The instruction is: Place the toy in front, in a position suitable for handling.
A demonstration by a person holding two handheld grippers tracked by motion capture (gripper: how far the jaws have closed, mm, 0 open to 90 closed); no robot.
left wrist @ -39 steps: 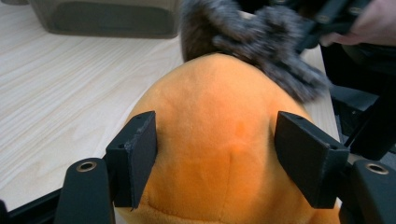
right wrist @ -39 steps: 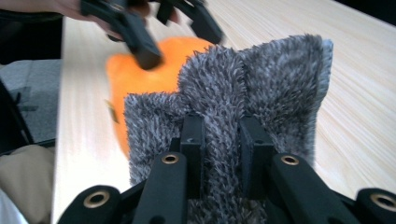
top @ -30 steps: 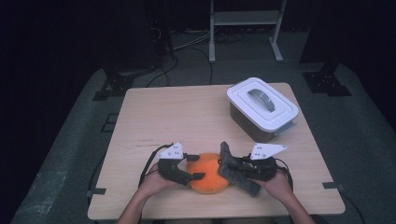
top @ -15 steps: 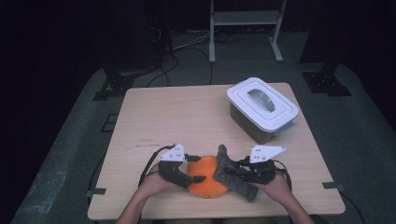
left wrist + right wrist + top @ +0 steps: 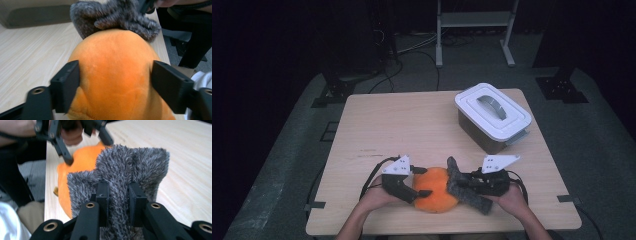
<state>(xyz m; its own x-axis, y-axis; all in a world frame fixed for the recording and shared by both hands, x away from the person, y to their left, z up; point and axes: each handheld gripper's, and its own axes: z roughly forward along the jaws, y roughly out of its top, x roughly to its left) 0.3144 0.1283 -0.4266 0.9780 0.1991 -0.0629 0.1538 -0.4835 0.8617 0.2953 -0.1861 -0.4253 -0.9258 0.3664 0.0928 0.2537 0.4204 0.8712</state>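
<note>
High view: both grippers work at the lower centre of the frame, near the table's (image 5: 377, 125) near edge, on a soft toy made of an orange plush body (image 5: 438, 190) and a grey furry part (image 5: 464, 191). Left gripper (image 5: 421, 182) comes in from the left of the toy, right gripper (image 5: 462, 187) from the right; they sit just beside each other with the toy between them.

Left gripper view: jaws stand wide, one on each flank of the orange plush body (image 5: 117, 75), both touching the fabric, which looks lightly pressed rather than crushed. Judged a steadying hold, keeping the round body from rolling or sliding. The grey furry part (image 5: 115, 15) lies across the upper frame, draped over the far end of the orange.

Right gripper view: jaws nearly closed, pinching a ridge of the grey furry part (image 5: 130, 175) between them; the pile bulges either side of the pads. The orange plush body (image 5: 80, 165) shows at left behind it, with the other gripper beyond, upper left. A narrow pinch suits thin fur, likely to pull or fold it against the anchored body.

White lidded box (image 5: 493, 116) stands at the upper right of the table, lid on, well apart from the hands.
</note>
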